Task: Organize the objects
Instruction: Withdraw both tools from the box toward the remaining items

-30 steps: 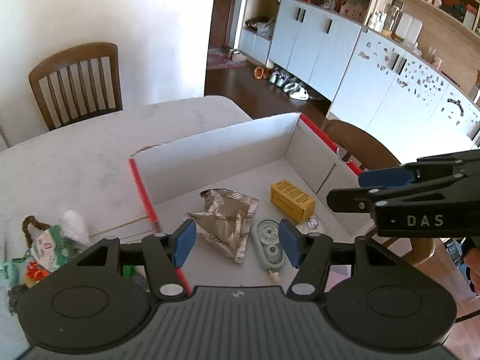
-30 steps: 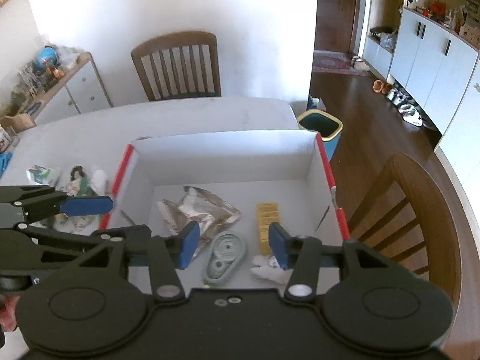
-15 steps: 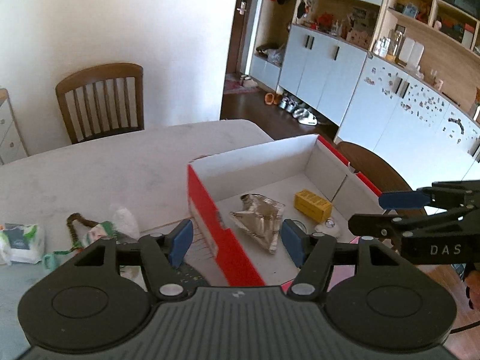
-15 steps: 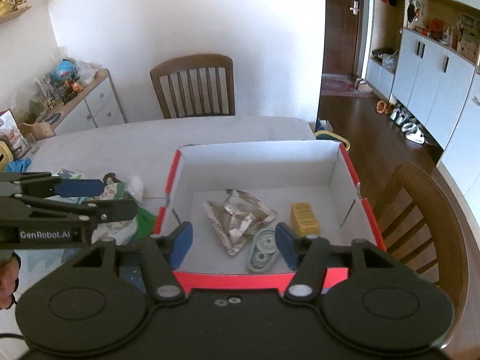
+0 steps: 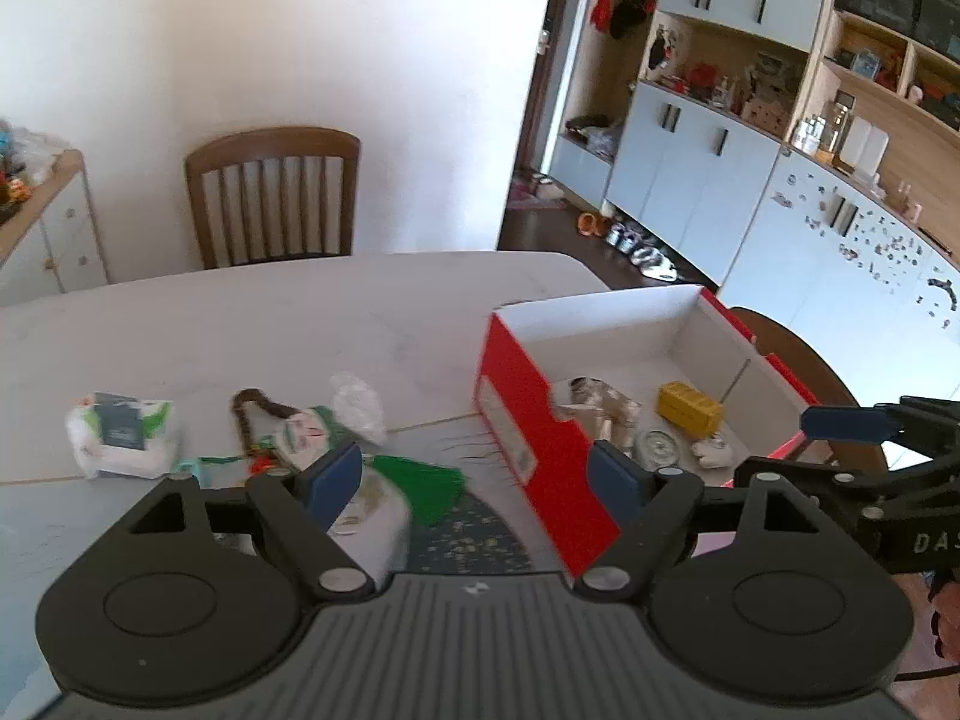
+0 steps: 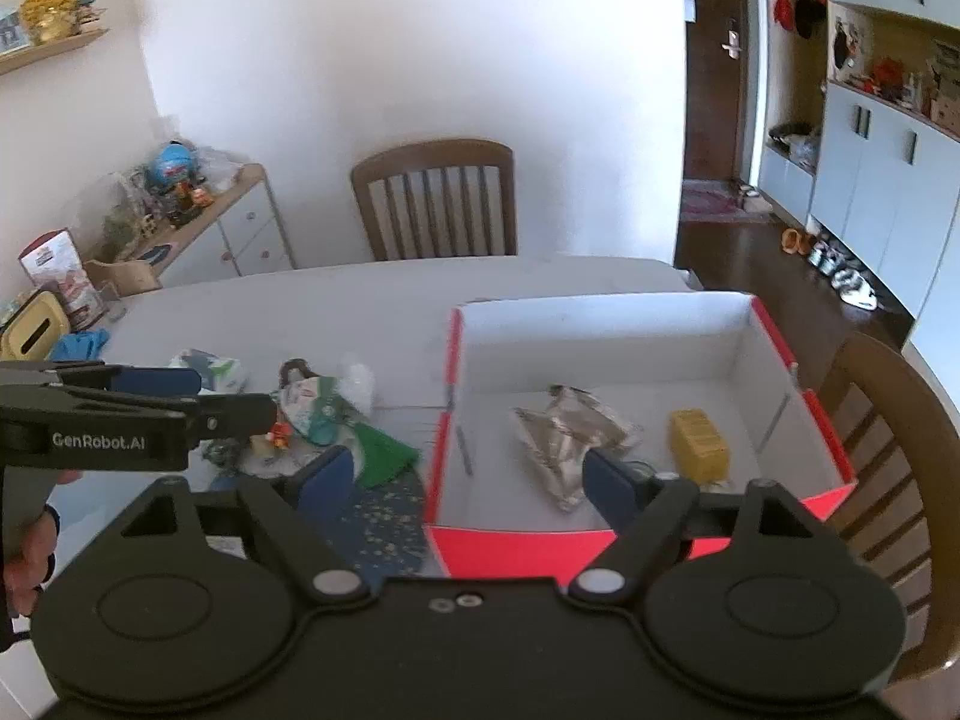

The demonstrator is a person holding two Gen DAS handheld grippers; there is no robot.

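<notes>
Above the table edge, both claws empty
Left gripper (image 5: pixel 474 474) and right gripper (image 6: pixel 462 480) gape wide, touching nothing; red shoebox (image 6: pixel 606 543) lies ahead, doll (image 5: pixel 300 432) left.

A wooden chair (image 5: pixel 273 198) stands behind the table (image 5: pixel 300 312) — pale cabinets (image 5: pixel 690 180) line the wall.

The left tool (image 5: pixel 474 477) was held open over the desk (image 5: pixel 270 324). A red box (image 5: pixel 528 450) was seen right, a doll (image 5: pixel 300 435) and tissues (image 5: pixel 123 432) left.
</notes>
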